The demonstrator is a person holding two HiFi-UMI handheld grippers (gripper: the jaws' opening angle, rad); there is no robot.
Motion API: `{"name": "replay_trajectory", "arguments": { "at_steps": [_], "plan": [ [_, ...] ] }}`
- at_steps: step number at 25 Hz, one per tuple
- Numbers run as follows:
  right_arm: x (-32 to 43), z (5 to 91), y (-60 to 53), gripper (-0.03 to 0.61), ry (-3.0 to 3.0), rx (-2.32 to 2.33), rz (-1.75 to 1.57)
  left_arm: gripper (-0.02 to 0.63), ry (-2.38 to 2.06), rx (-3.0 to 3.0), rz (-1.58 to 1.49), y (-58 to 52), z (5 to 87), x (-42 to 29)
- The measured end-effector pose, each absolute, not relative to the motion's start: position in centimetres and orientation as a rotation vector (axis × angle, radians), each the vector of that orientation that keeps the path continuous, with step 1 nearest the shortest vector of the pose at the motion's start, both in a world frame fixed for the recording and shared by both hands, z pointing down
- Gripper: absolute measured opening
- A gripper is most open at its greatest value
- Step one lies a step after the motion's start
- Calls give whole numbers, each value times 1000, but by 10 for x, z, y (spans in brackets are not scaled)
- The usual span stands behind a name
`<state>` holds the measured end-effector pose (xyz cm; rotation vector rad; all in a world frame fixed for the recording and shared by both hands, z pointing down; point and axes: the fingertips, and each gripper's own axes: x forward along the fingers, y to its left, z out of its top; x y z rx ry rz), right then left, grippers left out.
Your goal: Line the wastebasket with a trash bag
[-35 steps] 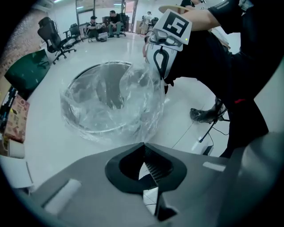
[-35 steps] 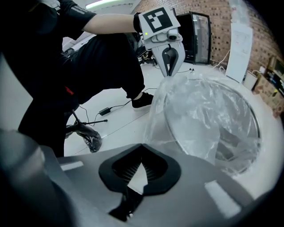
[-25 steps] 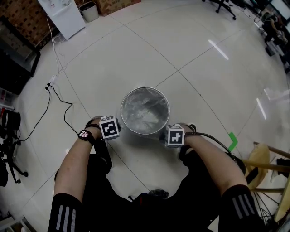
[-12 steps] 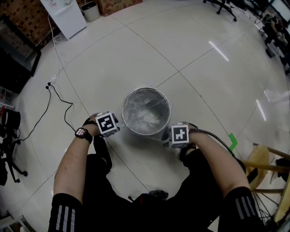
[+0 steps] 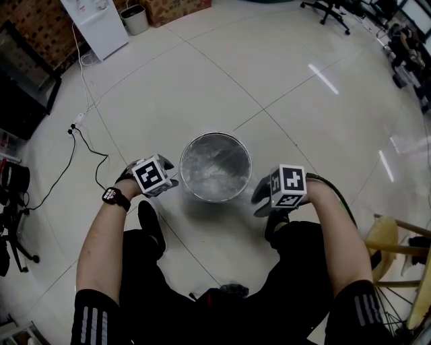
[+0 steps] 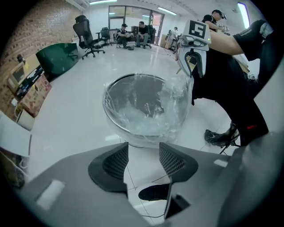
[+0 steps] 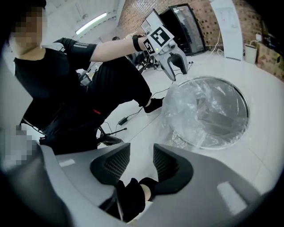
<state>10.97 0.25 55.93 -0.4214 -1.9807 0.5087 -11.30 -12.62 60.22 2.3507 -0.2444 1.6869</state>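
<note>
A round metal wastebasket stands on the pale tiled floor, with a clear trash bag inside it and folded over its rim. My left gripper hovers just left of the rim. Its jaws have just been opening and hold nothing. My right gripper hangs off the basket's right side, apart from it, jaws likewise just opened and empty. In the left gripper view the basket lies beyond my left gripper. The right gripper view shows the bagged basket up right of my right gripper.
A black cable trails over the floor at left towards a white cabinet. A small bin sits at the back, a wooden stool at right. The person's shoes are close under the basket.
Both grippers have come up and away from the basket's rim, the left one leftwards, the right one rightwards. Their jaws have parted. The bag stays on the rim.
</note>
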Motion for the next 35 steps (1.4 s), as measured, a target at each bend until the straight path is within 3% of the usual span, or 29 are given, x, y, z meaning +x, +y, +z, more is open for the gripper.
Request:
{"name": "replay_trajectory", "arguments": {
  "at_steps": [3, 6, 9, 15, 23, 29, 35],
  "plan": [
    [104, 564, 9, 189, -1991, -429, 515, 237, -224, 2363, 1684, -124, 612, -105],
    [96, 580, 21, 279, -1976, -442, 513, 258, -170, 2346, 1683, -114, 619, -98],
    [98, 603, 41, 310, -1906, -489, 511, 261, -190, 2322, 1674, -114, 624, -97],
    [97, 604, 44, 313, -1913, -511, 453, 268, -241, 2307, 1726, -120, 630, -103],
    [108, 543, -52, 313, -2124, -174, 313, 295, -195, 2338, 1751, -117, 632, -107],
    [142, 587, -88, 316, -2064, 26, 387, 301, -207, 2403, 1700, -122, 618, -105],
    [131, 614, -111, 340, -2144, 138, 404, 341, -205, 2505, 1614, -123, 615, -82]
  ]
}}
